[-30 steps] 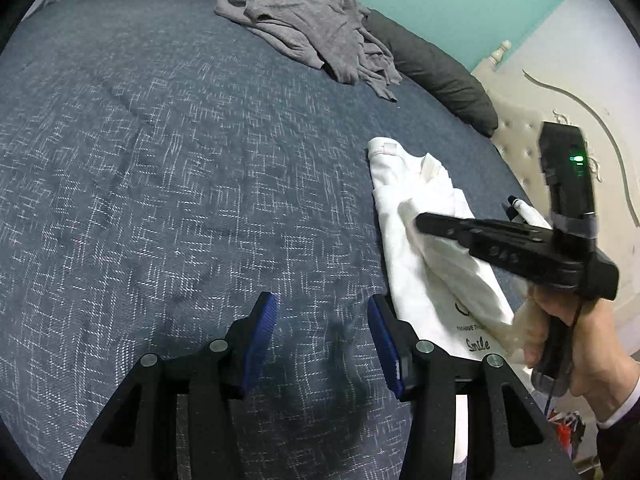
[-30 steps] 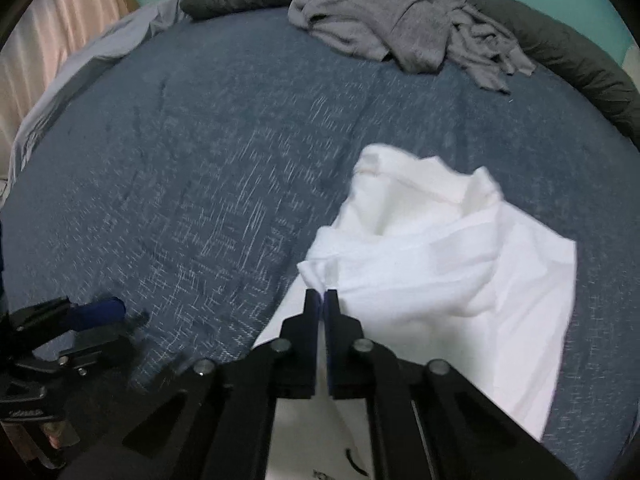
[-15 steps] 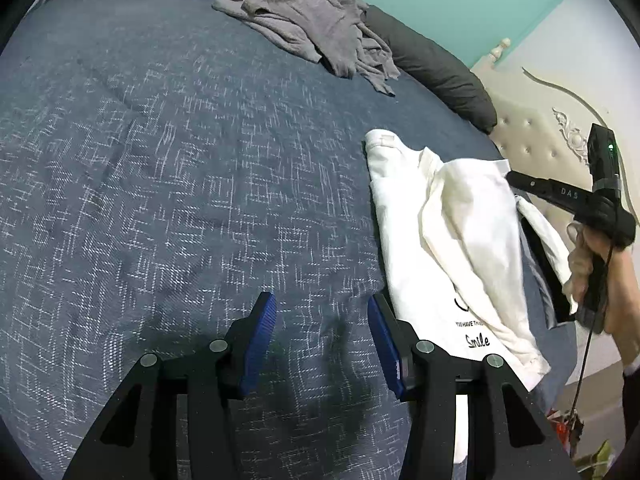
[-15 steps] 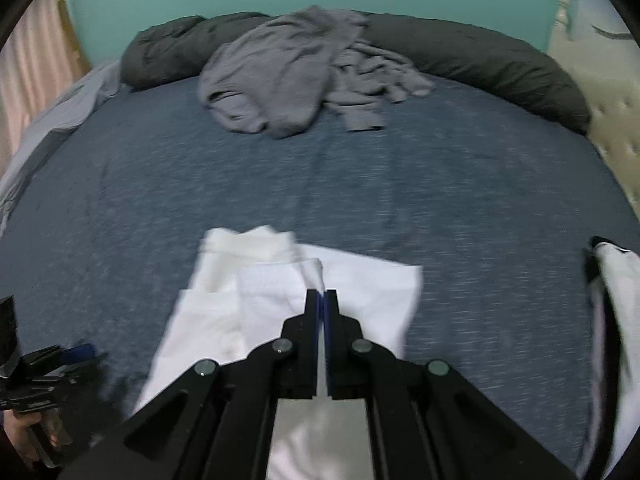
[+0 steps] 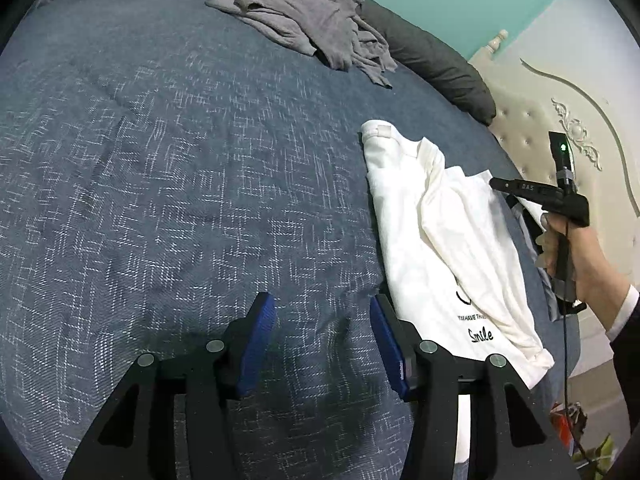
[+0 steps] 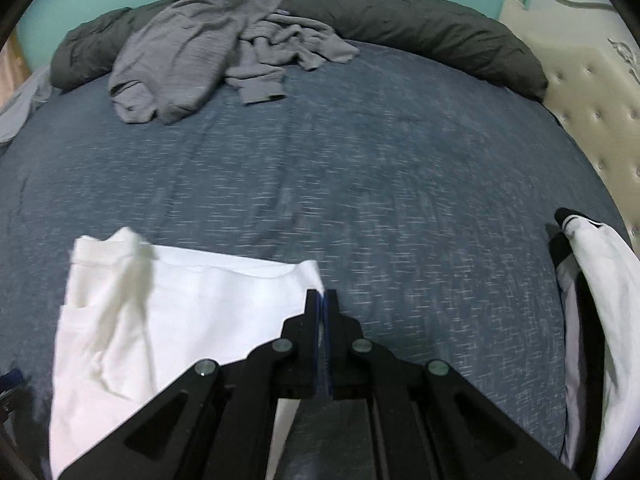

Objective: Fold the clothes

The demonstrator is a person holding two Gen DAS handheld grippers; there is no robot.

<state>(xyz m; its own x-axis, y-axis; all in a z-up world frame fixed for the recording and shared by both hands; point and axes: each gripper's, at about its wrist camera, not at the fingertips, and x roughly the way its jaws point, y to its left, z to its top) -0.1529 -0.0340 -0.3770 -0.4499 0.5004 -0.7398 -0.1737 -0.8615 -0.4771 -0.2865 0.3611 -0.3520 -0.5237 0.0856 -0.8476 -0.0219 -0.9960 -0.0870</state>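
Observation:
A white T-shirt (image 5: 448, 240) with black "Smile" print lies on the blue bedspread (image 5: 180, 200), to the right in the left wrist view. My left gripper (image 5: 322, 320) hovers open over the bedspread just left of the shirt's hem, holding nothing. My right gripper (image 6: 322, 300) is shut on the shirt's corner, and the white shirt (image 6: 168, 320) spreads out to its left. In the left wrist view that right gripper (image 5: 496, 183) is held by a hand (image 5: 576, 252) at the shirt's far right edge.
A crumpled grey garment (image 6: 208, 48) lies at the far side of the bed against a dark grey bolster (image 6: 420, 28). A black-and-white garment (image 6: 592, 312) hangs at the right edge. The cream tufted headboard (image 5: 532, 128) stands to the right.
My right gripper has pulled the shirt's fold over to the right, and the white cloth now lies flatter and wider. The left gripper has stayed open in place.

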